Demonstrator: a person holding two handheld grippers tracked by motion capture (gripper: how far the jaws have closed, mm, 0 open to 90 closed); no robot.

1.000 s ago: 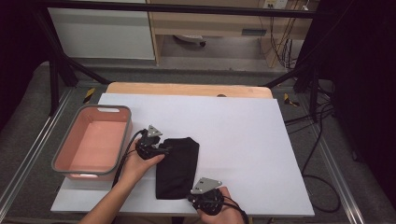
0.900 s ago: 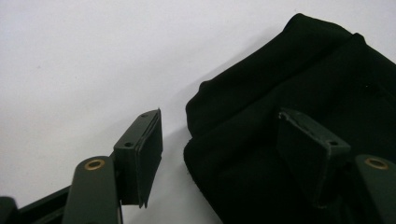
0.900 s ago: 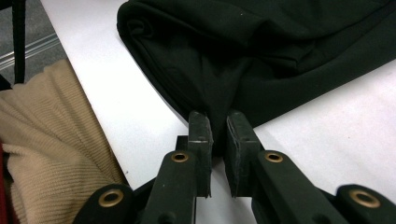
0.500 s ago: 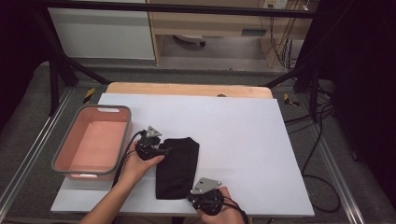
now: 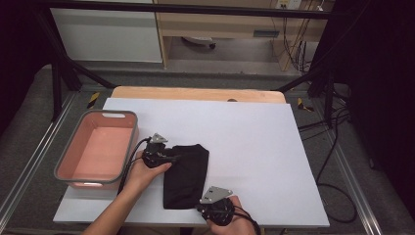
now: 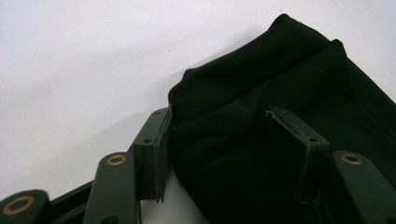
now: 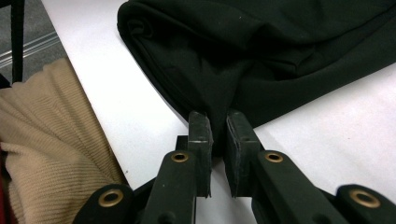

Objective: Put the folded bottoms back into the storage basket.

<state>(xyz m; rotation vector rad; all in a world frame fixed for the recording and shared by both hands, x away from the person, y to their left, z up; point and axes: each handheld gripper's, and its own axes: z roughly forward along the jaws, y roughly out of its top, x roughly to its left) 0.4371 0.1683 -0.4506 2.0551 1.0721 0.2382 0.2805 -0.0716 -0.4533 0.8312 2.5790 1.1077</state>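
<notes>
A black folded cloth [image 5: 186, 174] lies on the white table near its front edge. My left gripper [image 5: 175, 157] is at the cloth's upper left corner. In the left gripper view its jaws stand wide apart with the thick folded edge of the cloth [image 6: 261, 93] between them, so the left gripper [image 6: 219, 128] is open. At the cloth's lower right corner, my right gripper [image 5: 202, 202] is held close to the front of the table. The right gripper view shows the right gripper [image 7: 217, 119] shut on a pinch of the cloth's hem [image 7: 261, 51].
A pink basin [image 5: 113, 115] with a grey rim stands on the table to the left of the cloth. White table surface [image 5: 254, 142] spreads to the right and behind. A beige sleeve [image 7: 42, 154] lies at the left of the right gripper view.
</notes>
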